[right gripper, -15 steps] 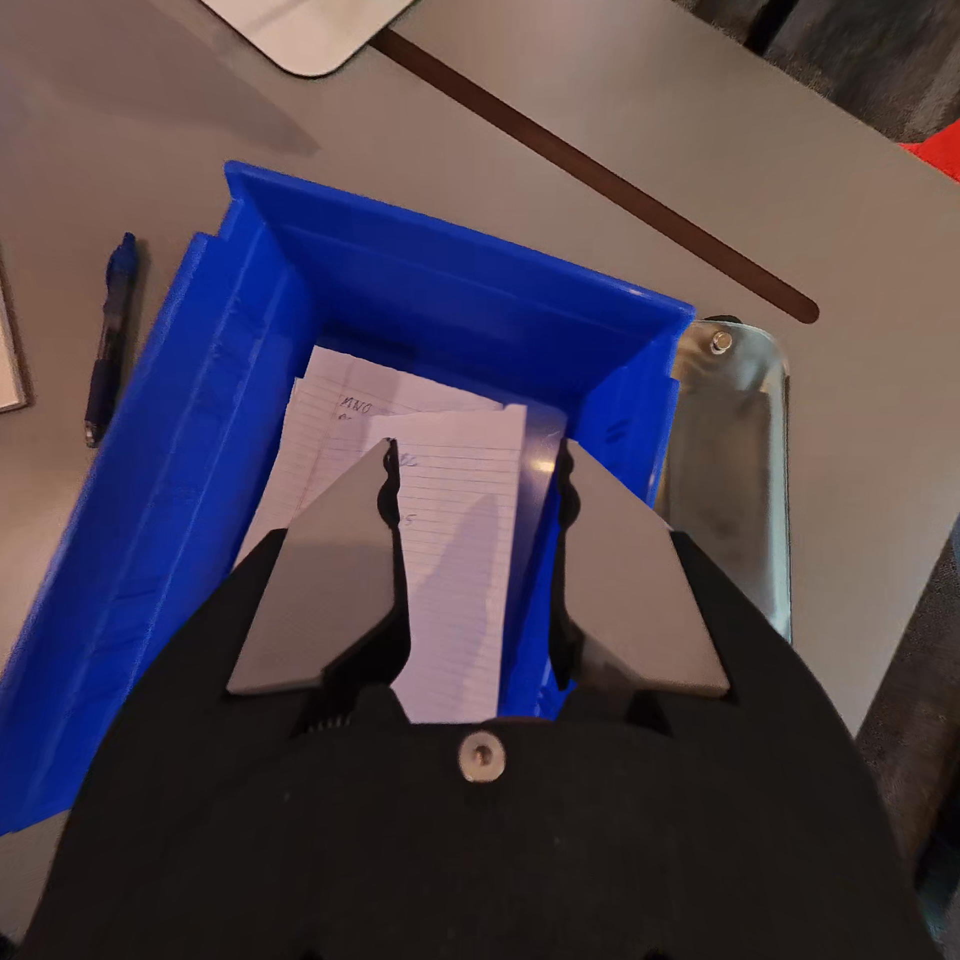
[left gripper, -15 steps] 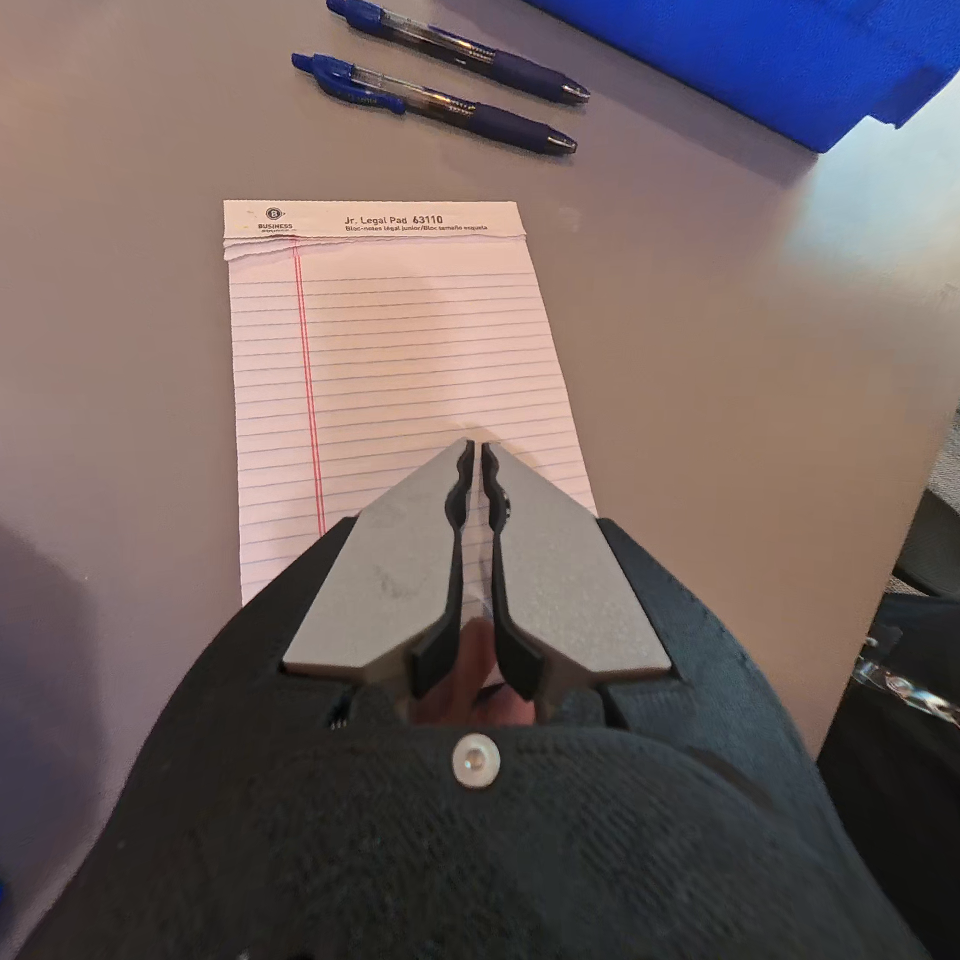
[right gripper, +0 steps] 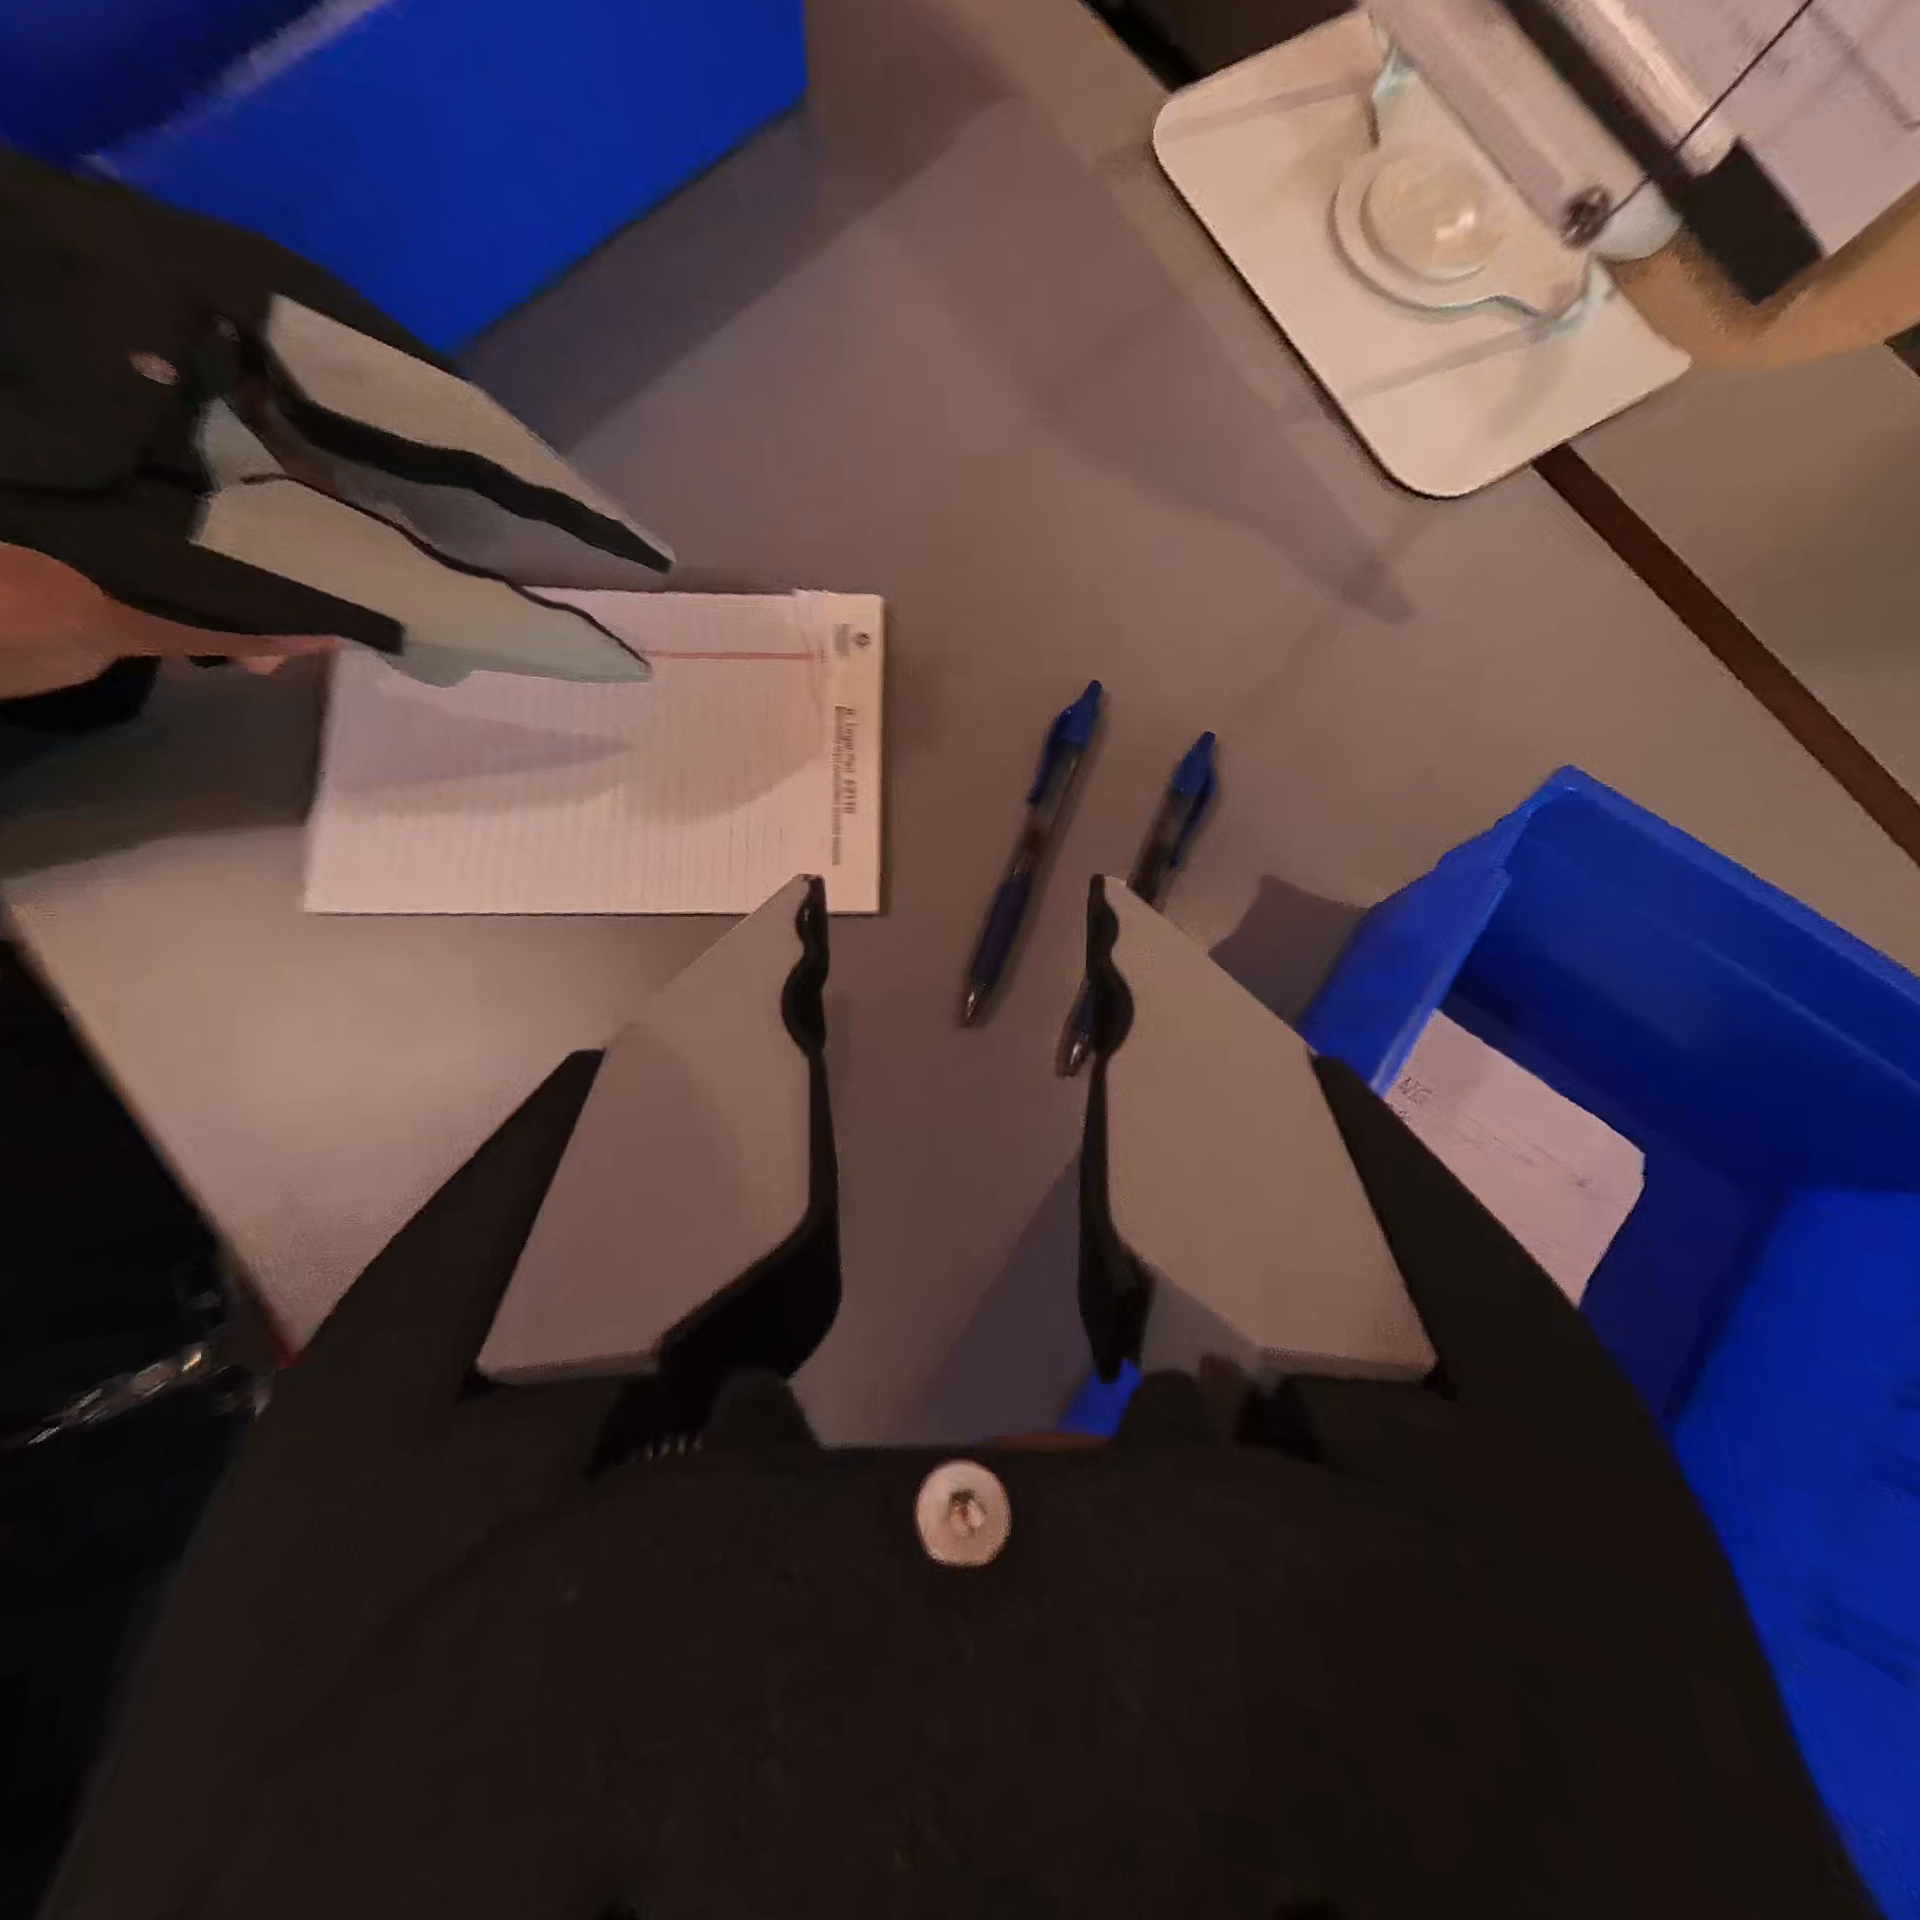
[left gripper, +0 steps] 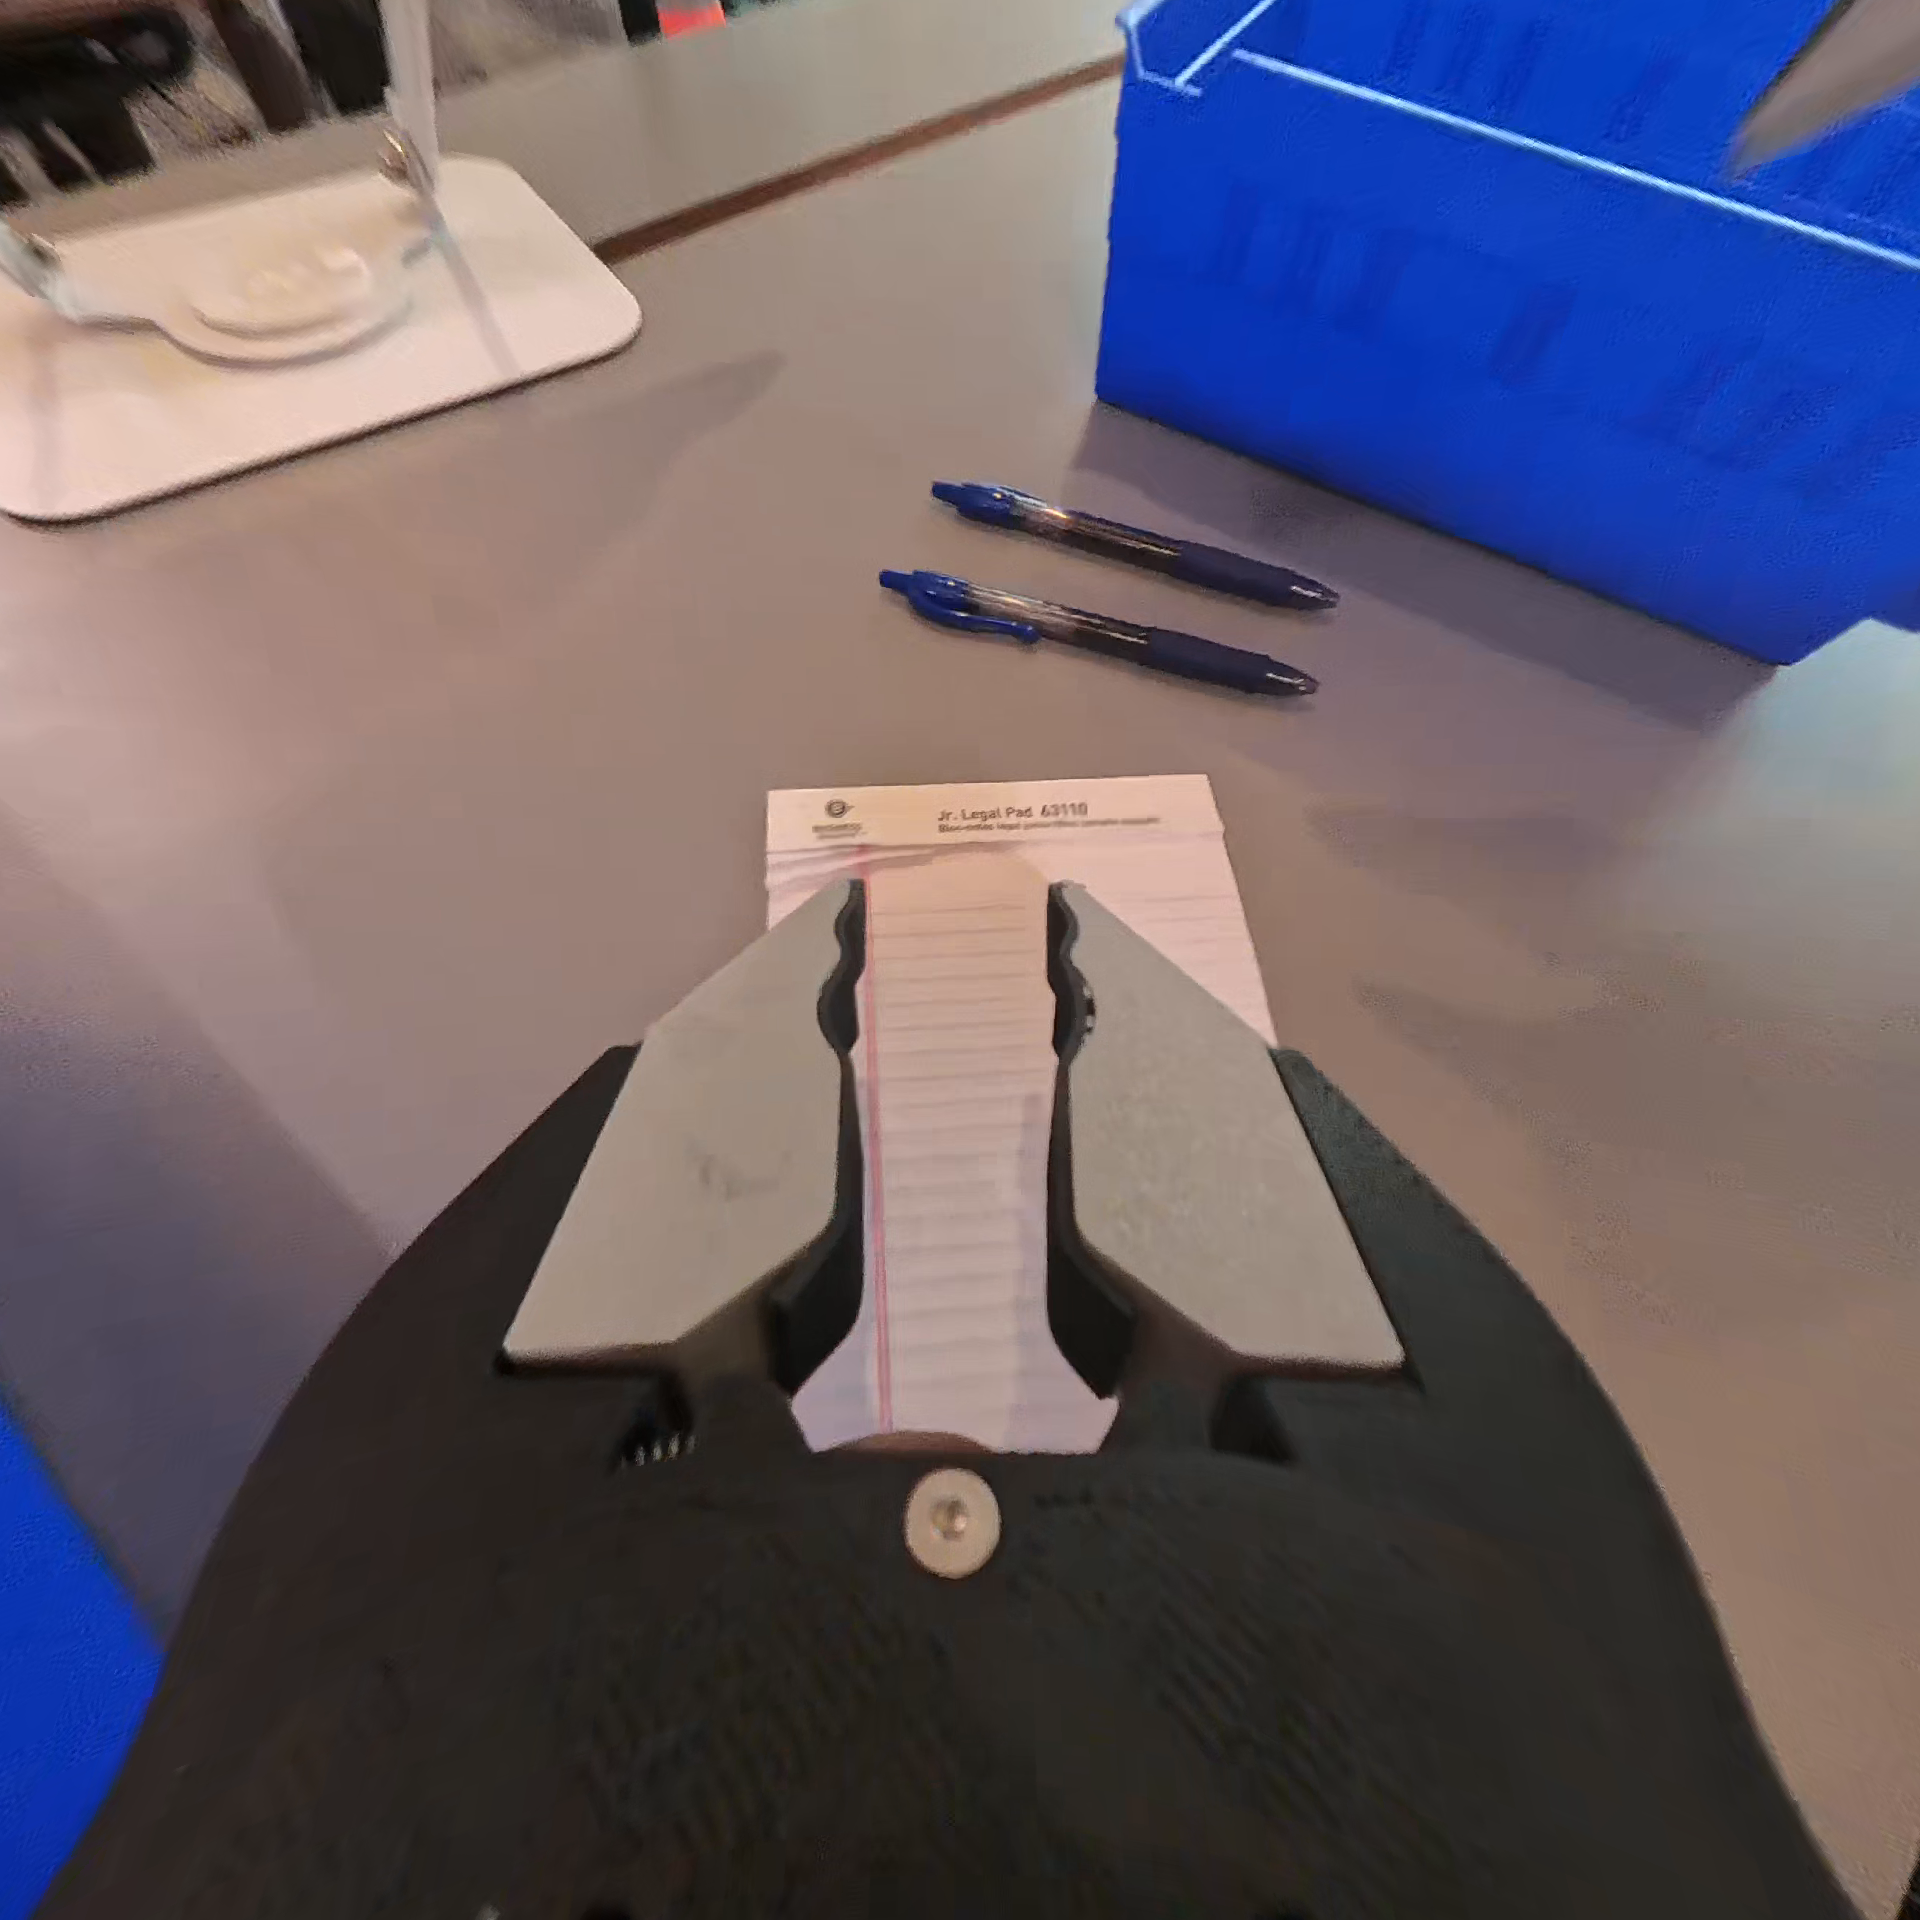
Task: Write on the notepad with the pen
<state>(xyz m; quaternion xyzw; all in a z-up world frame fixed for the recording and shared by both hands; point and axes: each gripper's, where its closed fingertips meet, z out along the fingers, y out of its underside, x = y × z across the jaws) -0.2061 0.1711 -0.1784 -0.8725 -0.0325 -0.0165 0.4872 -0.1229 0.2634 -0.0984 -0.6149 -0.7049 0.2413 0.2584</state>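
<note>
Grey table (left gripper: 520, 727): notepad (left gripper: 1195, 914), 2 pens (left gripper: 1101, 629), blue bin (left gripper: 1455, 343). Both claws apart, empty.

The left grey-fingered black tongs (left gripper: 954, 899) pointed toward twelve o'clock, jaws parted and empty. The right grey-fingered black tongs (right gripper: 954, 896) likewise gaped with nothing between them, the left pair lying at their ten o'clock.

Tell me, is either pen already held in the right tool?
No, the right tool is open and empty above the table, and both pens lie flat.
</note>
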